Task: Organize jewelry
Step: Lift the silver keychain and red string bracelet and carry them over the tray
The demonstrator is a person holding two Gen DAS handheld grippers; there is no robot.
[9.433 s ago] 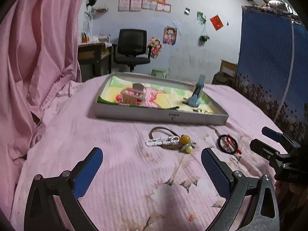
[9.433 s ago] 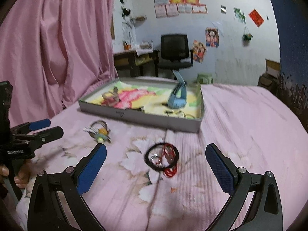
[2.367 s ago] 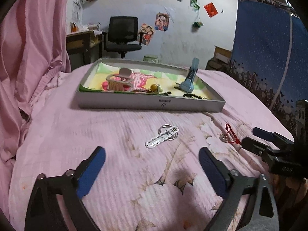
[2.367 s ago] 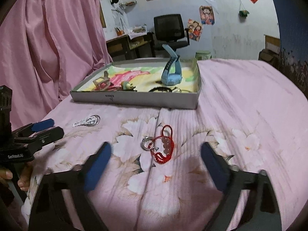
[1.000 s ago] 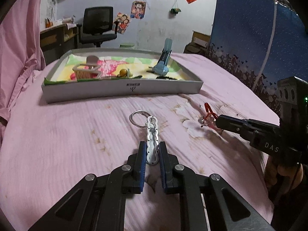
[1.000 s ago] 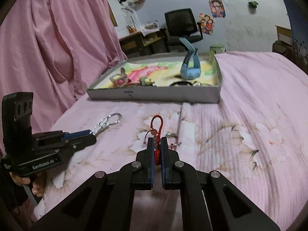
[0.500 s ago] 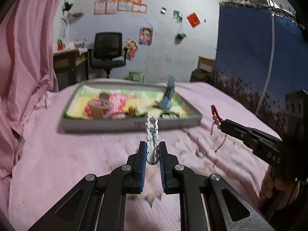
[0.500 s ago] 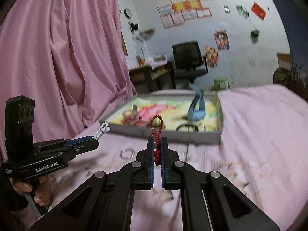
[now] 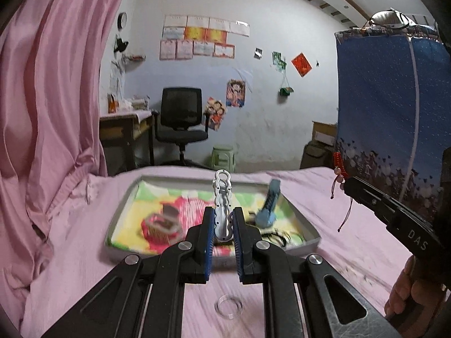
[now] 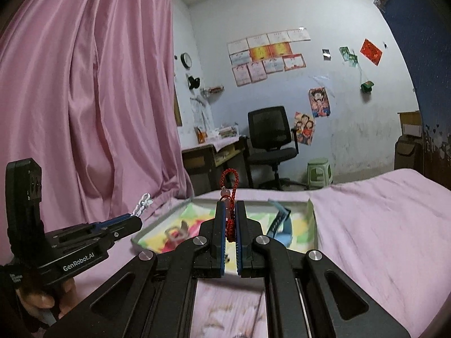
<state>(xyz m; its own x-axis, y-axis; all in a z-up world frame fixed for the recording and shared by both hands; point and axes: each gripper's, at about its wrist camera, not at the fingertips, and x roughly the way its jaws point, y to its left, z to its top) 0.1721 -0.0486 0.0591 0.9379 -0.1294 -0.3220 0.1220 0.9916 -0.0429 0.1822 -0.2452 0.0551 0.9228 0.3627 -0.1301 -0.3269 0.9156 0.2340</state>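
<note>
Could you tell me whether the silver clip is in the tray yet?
Not yet: the left gripper holds the silver clip upright, raised before the tray.

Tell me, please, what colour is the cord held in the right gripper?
Red cord with a pale pink bead, clearest in the right wrist view.

Silver clasp [image 9: 222,202] in left gripper [image 9: 222,225], above tray [image 9: 307,232]

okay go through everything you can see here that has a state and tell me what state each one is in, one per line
left gripper: shut on the silver clip, lifted.
silver clip: held upright, off the bed.
right gripper: shut on the red bracelet, lifted.
red bracelet: clamped, loop sticking up.
tray: open, lying on the bed, items inside.
blue watch: standing in the tray.
clear ring: loose on the bed.
</note>
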